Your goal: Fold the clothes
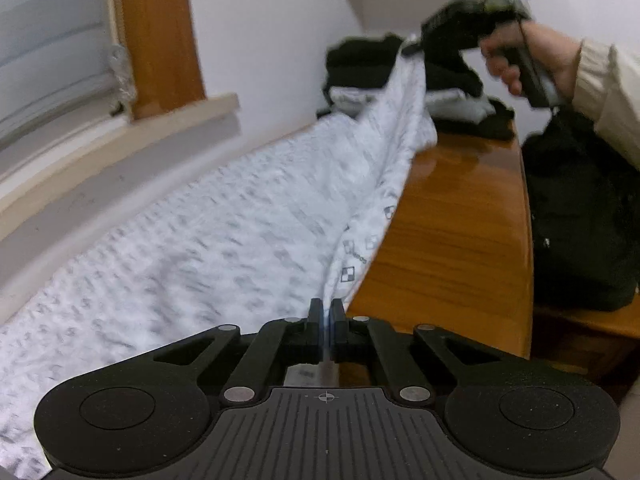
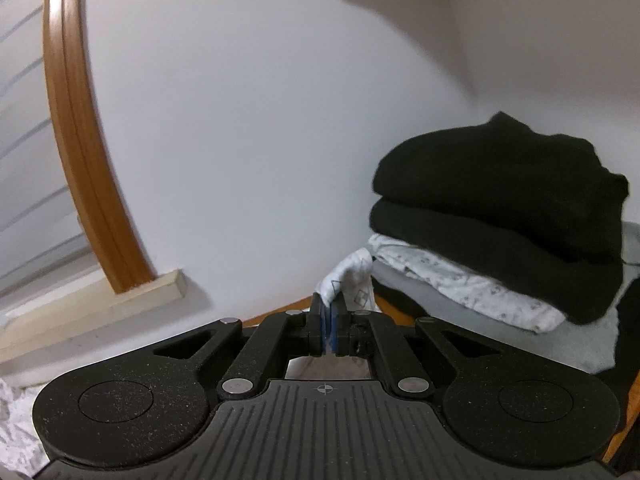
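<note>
A white garment [image 1: 224,220] with small grey printed marks stretches along the wall over the wooden table [image 1: 452,216]. My left gripper [image 1: 326,307] is shut on its near edge. The right gripper [image 1: 416,49], held in a person's hand [image 1: 532,60], pinches the far end of the cloth and holds it raised. In the right wrist view my right gripper [image 2: 329,304] is shut on a bunched white corner of the garment [image 2: 352,276].
A stack of folded clothes [image 2: 500,208], black on top of white and grey, sits on the table's far end by the wall. A wooden window frame [image 1: 160,36] and sill run along the left. A black bag [image 1: 580,216] lies beyond the table's right edge.
</note>
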`<action>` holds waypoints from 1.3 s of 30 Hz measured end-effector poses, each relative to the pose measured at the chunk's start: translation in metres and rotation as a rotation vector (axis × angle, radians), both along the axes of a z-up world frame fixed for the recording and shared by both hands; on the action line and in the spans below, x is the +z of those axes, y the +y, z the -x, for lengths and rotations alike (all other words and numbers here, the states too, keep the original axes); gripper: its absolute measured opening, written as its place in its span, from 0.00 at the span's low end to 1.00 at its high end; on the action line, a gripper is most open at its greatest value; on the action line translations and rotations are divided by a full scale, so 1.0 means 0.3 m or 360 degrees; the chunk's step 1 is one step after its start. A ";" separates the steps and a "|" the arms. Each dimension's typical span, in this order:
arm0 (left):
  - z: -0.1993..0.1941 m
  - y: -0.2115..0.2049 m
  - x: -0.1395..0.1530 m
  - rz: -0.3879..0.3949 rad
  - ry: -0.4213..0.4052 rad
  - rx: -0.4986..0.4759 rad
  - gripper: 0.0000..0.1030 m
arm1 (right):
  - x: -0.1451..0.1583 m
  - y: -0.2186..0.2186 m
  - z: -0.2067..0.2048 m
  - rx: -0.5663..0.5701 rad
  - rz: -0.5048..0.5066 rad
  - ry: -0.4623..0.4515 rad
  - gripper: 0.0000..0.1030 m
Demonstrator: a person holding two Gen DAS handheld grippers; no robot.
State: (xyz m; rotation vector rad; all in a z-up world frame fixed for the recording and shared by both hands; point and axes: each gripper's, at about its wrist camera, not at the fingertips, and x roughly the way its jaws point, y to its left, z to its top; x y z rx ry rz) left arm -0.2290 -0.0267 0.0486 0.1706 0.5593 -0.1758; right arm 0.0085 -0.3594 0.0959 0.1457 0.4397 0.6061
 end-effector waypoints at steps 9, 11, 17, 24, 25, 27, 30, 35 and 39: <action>0.114 0.236 0.451 0.0170 -0.0400 0.0159 0.02 | 0.268 0.214 0.011 0.0088 -0.0035 -0.0401 0.04; 0.126 0.221 0.459 0.0205 -0.0370 0.0100 0.02 | 0.349 0.192 0.050 0.0033 -0.0144 -0.0517 0.04; 0.086 0.084 0.296 0.0308 -0.0071 -0.0119 0.02 | 0.270 0.079 0.083 -0.0037 0.0224 -0.0419 0.04; 0.020 -0.118 0.033 0.0373 0.0304 -0.0317 0.07 | -0.090 -0.197 0.042 -0.0142 0.0554 0.0036 0.11; 0.022 -0.121 0.029 0.0381 0.0309 -0.0331 0.12 | -0.131 -0.218 0.040 -0.0151 0.0590 0.0084 0.14; 0.024 -0.113 0.051 0.0392 0.0286 -0.0336 0.19 | -0.185 -0.247 0.045 -0.0174 0.0643 0.0123 0.25; 0.039 -0.047 0.097 0.0386 0.0197 -0.0266 0.26 | -0.182 -0.244 0.065 -0.0263 0.0677 -0.0020 0.31; 0.047 0.118 0.135 0.0234 0.0107 0.0004 0.37 | -0.183 -0.191 0.078 -0.0262 0.0683 -0.0221 0.32; 0.017 0.258 0.099 0.0177 0.0139 0.0195 0.38 | -0.224 -0.164 0.075 0.0062 0.0583 -0.0154 0.33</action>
